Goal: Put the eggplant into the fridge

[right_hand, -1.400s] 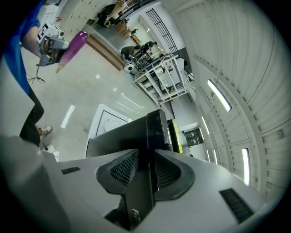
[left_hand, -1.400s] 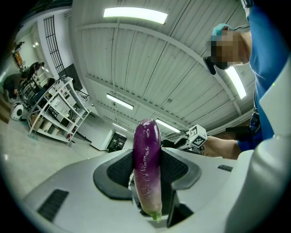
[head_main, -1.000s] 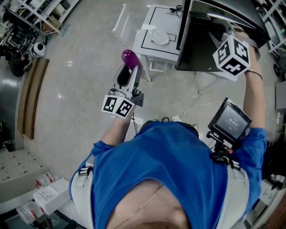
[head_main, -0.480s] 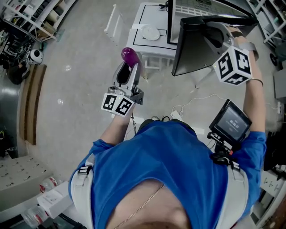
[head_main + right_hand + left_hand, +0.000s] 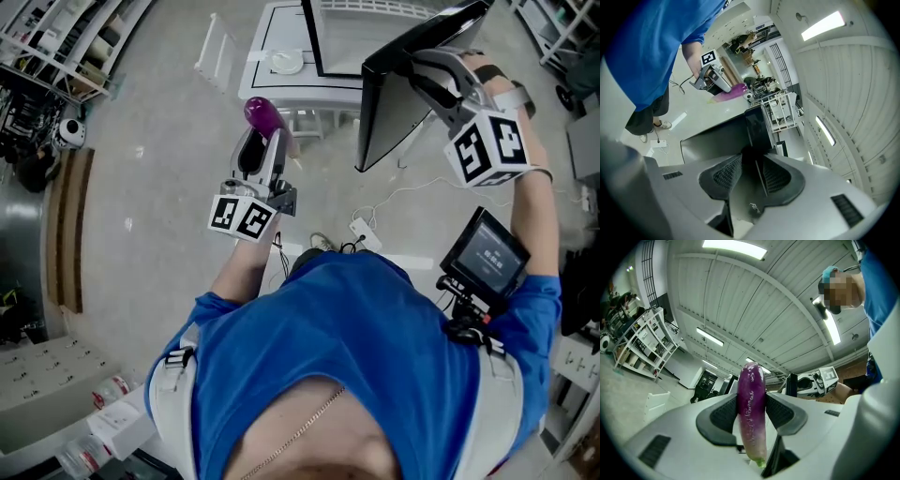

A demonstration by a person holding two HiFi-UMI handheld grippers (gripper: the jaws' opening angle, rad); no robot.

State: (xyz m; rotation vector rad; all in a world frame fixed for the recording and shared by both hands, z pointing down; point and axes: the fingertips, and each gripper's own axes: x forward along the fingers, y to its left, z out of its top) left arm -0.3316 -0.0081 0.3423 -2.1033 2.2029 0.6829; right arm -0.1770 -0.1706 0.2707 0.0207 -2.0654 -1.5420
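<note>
At left, beside the open fridge door (image 5: pixel 398 103), the left claw (image 5: pixel 262 150) clamps the eggplant (image 5: pixel 751 399) mid-body, tip up; smooth, light and slightly yielding, it probably slips, so this middle hold suits. The right claw (image 5: pixel 749 171) pinches the door's edge

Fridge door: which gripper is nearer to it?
Right. The right gripper grips the edge of the fridge door; the left gripper, holding the eggplant, is left of it in the head view, not touching.
</note>
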